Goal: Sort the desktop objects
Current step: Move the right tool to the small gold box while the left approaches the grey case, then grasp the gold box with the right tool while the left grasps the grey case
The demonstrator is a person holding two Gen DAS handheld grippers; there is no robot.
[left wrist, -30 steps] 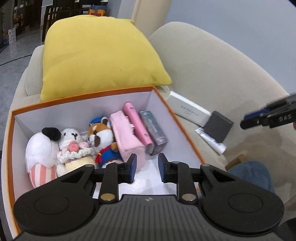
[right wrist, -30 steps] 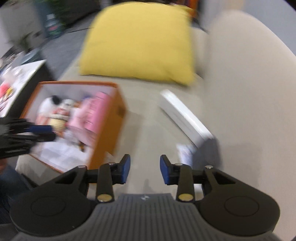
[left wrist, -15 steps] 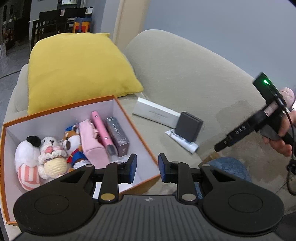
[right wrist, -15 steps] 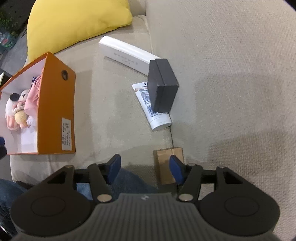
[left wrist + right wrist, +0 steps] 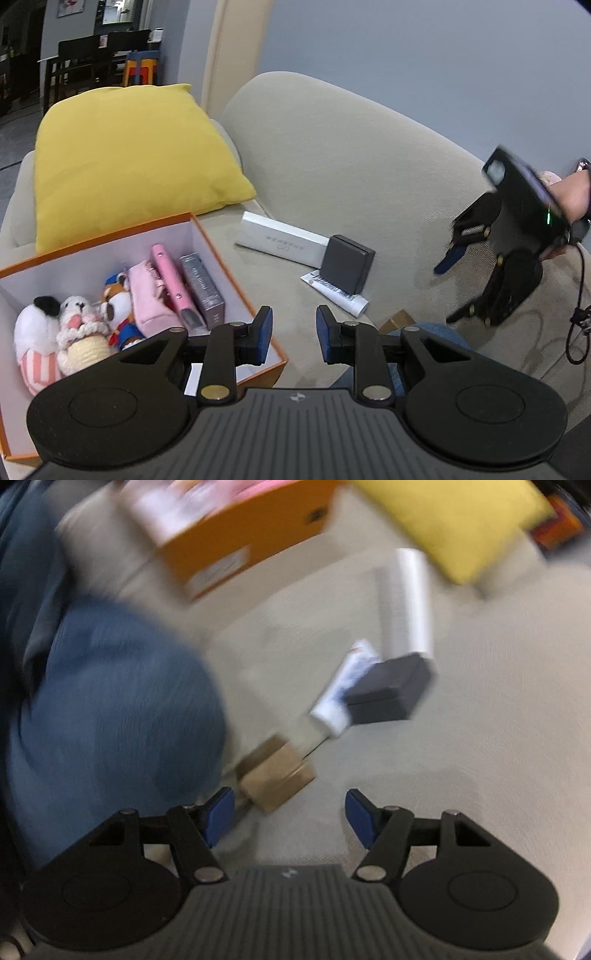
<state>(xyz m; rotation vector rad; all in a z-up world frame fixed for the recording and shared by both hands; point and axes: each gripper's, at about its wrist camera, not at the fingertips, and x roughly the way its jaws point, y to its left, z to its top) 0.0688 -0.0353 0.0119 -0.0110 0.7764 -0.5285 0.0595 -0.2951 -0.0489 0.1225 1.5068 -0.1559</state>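
An orange box [image 5: 240, 295] with white inside sits on the beige sofa and holds plush toys [image 5: 74, 325], a pink pouch and two slim boxes. On the seat lie a long white box [image 5: 280, 245], a dark grey box [image 5: 347, 264], a white tube [image 5: 340, 295] and a small brown cardboard box [image 5: 277, 775]. My left gripper [image 5: 293, 339] hovers open and empty over the box's near right corner. My right gripper [image 5: 290, 818] is wide open and empty just above the brown box; that view is blurred. It also shows in the left wrist view [image 5: 476, 269].
A yellow cushion [image 5: 129, 155] leans against the sofa back behind the orange box. The person's blue-jeaned knee [image 5: 110, 709] lies left of the brown box. A cable [image 5: 580, 325] hangs at the right.
My left gripper has pulled back and up from the box. My right gripper has opened wider and swung over toward the brown box, turning fast.
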